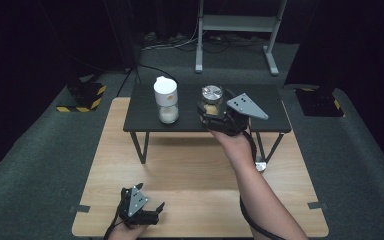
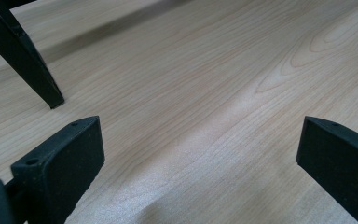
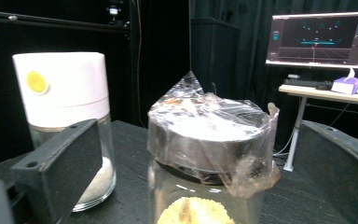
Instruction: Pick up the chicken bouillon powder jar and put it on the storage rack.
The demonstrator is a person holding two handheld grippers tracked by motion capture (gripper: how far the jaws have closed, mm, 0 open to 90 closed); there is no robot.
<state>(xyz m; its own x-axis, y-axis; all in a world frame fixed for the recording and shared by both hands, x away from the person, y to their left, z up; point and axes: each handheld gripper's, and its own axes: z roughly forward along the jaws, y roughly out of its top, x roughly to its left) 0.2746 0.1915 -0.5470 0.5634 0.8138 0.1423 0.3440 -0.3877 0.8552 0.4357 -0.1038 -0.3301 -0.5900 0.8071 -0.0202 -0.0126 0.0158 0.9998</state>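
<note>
A glass jar [image 3: 205, 154] with a metal lid wrapped in clear plastic film holds something yellow and grainy. It stands on the small black table [image 1: 145, 117], towards its right in the high view. My right gripper [image 3: 200, 177] is open, one jaw on each side of this jar and neither pad pressing on it. In the high view the right gripper [image 1: 211, 111] reaches in from the near side of the jar [image 1: 212, 95]. My left gripper [image 1: 151, 196] rests low over the wooden table [image 1: 190, 170] near its front edge, open, with only bare wood between its jaws [image 2: 200, 144].
A second glass jar [image 1: 166, 100] with a tall white cap [image 3: 60, 86] and white contents stands left of the wrapped one. A black table leg [image 2: 28, 60] rises close to the left gripper. Behind are a grey desk frame [image 1: 237, 30], a monitor [image 3: 324, 39] and striped floor bases [image 1: 82, 97].
</note>
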